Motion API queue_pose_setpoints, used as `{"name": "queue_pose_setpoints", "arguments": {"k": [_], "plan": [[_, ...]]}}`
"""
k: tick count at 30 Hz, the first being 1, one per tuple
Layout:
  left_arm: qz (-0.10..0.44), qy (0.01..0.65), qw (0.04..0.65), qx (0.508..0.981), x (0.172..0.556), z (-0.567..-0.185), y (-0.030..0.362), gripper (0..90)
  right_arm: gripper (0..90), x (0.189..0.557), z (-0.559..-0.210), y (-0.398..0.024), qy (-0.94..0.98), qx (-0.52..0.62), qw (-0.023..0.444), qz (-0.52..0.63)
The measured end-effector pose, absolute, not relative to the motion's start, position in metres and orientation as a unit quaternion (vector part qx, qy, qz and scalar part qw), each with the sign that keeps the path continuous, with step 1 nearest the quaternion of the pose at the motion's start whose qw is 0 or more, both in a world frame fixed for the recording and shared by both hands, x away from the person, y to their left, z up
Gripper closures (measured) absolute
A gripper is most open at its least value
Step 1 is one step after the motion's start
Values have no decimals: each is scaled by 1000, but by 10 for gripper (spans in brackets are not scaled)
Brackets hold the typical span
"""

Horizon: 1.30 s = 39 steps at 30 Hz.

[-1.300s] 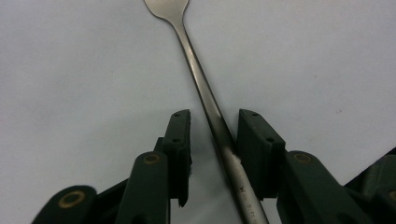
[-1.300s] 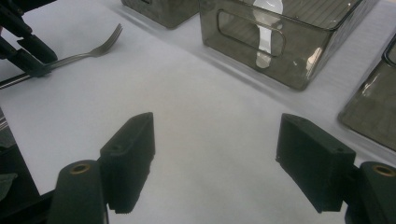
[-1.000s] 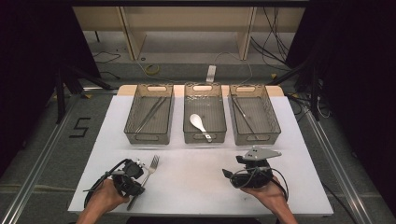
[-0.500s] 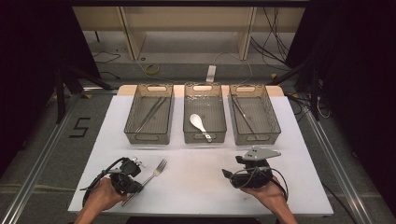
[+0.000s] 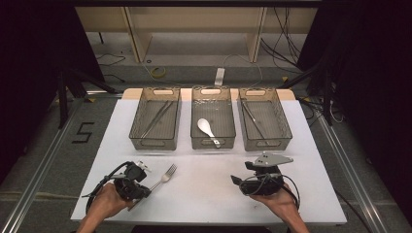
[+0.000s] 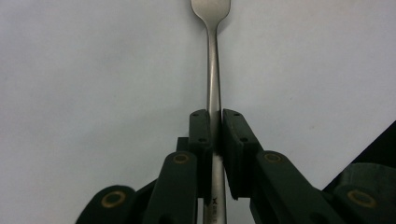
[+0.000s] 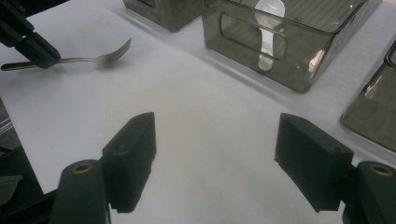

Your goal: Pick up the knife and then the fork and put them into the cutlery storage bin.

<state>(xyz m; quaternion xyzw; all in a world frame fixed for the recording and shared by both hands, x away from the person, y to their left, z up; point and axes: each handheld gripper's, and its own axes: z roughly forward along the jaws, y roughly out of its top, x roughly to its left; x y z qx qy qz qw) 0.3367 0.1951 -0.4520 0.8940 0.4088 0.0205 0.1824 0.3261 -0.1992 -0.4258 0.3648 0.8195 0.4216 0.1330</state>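
Note:
A metal fork (image 5: 166, 175) lies at the front left of the white table top, its tines pointing away and to the right. My left gripper (image 5: 145, 189) is shut on the fork's handle; in the left gripper view the two pads of the left gripper (image 6: 215, 116) press the fork (image 6: 212, 56) from both sides. My right gripper (image 5: 238, 181) rests at the front right, held by a hand. In its own view the right gripper (image 7: 215, 135) stands open with bare table between the jaws, and the fork (image 7: 100, 57) shows far off at the upper left.
Three clear grey bins stand in a row at the back: the left bin (image 5: 154, 143) holds thin metal utensils, the middle bin (image 5: 214, 143) a white spoon (image 5: 205, 127), the right bin (image 5: 266, 144) a dark thin utensil. The white table top (image 5: 204, 194) spreads between my grippers.
The fork's head has swung a little to the right with the left gripper, whose jaws have come together on the handle. The right gripper has stayed where it was.

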Motion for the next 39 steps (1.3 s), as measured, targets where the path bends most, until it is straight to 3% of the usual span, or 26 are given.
{"name": "queue_pose_setpoints", "arguments": {"k": [15, 39], "plan": [[-36, 352, 227, 907, 338, -435, 157, 821, 299, 307, -417, -159, 839, 281, 124, 449], [-68, 249, 205, 944, 338, -424, 81, 820, 386, 291, -433, -111, 903, 141, 147, 379]]}}
